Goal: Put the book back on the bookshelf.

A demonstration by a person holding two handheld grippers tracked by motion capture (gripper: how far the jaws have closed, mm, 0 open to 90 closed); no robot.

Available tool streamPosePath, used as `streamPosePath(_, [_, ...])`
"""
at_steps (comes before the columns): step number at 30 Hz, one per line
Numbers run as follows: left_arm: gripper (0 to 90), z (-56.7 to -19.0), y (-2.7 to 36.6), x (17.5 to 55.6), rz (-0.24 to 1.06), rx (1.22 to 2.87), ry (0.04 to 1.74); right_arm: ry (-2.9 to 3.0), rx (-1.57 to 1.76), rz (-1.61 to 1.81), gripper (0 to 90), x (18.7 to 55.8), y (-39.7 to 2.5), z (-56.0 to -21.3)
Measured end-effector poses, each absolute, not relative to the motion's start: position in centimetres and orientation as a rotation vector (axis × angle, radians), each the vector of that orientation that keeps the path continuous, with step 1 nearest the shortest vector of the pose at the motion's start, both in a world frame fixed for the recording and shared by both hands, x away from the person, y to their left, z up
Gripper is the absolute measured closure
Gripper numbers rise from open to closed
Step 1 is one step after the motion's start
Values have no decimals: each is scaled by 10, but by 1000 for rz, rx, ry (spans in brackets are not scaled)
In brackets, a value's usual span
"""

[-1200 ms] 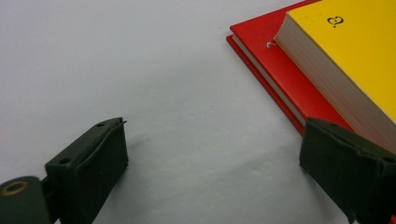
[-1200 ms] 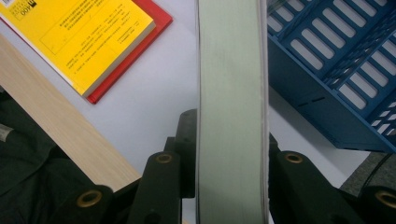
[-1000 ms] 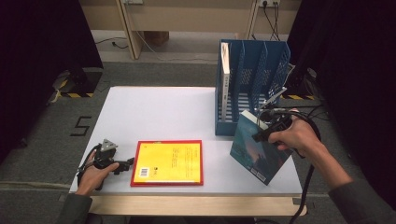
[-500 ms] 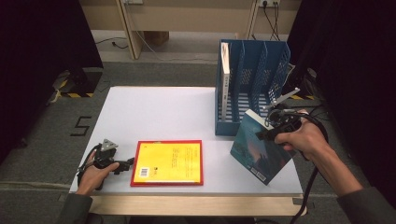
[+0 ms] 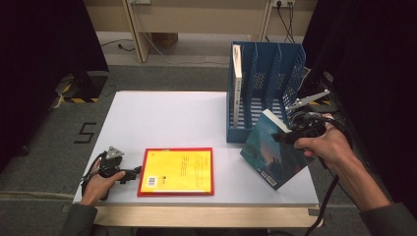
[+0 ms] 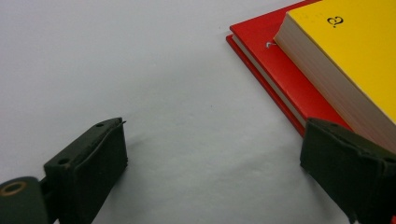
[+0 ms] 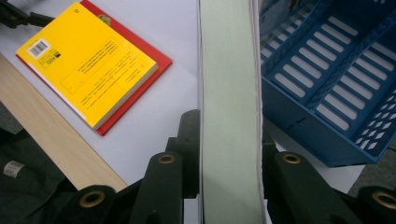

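At 3 o'clock, right tongs (image 5: 284,136) clamped on stiff teal book (image 5: 270,152); grip fore-edge. Left tongs (image 5: 132,173) apart.

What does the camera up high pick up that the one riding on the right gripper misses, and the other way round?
The high view alone takes in the whole table, both hands, the teal book's cover tilted in the right gripper, and a white book standing in the blue file rack's leftmost slot. The right gripper view alone shows the teal book's pale page edge clamped between the two black jaws. Both share the yellow book lying on the red book, the rack, and the left gripper beside those books.
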State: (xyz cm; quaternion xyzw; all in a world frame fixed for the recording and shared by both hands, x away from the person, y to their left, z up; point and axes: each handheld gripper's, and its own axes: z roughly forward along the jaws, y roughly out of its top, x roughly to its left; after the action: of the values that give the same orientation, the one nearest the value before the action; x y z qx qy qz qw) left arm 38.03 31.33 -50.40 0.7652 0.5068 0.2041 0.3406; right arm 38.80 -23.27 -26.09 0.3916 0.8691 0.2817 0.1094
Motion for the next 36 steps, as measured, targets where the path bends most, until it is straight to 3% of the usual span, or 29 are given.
streamPosePath(16, [63, -504, 314, 381, 523, 1992, 1317, 2491, 1114, 870, 734, 388, -231, -216])
streamPosePath(36, [57, -504, 318, 381, 486, 1952, 1325, 2355, 1204, 905, 733, 443, -234, -170])
